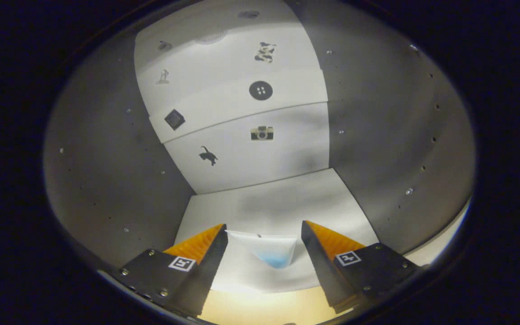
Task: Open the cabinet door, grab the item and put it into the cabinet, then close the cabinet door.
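Observation:
I am looking into the open cabinet, with its white floor (282,198), grey side walls (120,171) and a white back panel (242,113) that carries small picture stickers. A small white tube with a blue end (269,250) lies on the cabinet floor near its front edge, blue end toward me. My gripper (264,225) is open, with one finger on each side of the tube. The left finger (206,257) touches the tube's wide flat end. A thin gap separates the right finger (321,253) from it.
The cabinet's right wall (391,149) and left wall stand close on both sides of the fingers. Below the cabinet floor's front edge a pale yellow surface (260,309) shows. Behind the tube, bare white floor runs to the back panel.

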A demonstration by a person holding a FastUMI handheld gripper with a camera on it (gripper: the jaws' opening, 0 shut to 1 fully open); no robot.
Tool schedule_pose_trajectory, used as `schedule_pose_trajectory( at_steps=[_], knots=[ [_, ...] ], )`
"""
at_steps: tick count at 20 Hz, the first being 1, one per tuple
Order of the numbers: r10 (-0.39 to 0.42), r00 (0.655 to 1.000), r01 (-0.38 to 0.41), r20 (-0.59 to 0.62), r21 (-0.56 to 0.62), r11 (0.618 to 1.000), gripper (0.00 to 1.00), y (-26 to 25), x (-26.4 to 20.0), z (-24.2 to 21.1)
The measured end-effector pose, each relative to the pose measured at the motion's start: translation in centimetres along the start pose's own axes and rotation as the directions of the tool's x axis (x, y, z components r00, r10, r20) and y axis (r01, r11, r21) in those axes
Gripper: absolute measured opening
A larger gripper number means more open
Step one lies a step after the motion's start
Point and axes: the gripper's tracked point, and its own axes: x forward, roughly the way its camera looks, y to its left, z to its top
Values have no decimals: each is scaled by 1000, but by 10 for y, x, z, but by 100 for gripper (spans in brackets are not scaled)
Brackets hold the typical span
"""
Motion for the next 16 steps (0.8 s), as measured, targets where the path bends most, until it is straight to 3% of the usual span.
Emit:
schedule_pose_trajectory(
  at_steps=[4,7,16],
  knots=[
    [26,990,-30,138,24,999,97,5,-25,29],
    [58,990,-61,127,15,998,97,13,-39,22],
    [127,974,-82,188,-229,970,97,54,-124,-14]
  ],
)
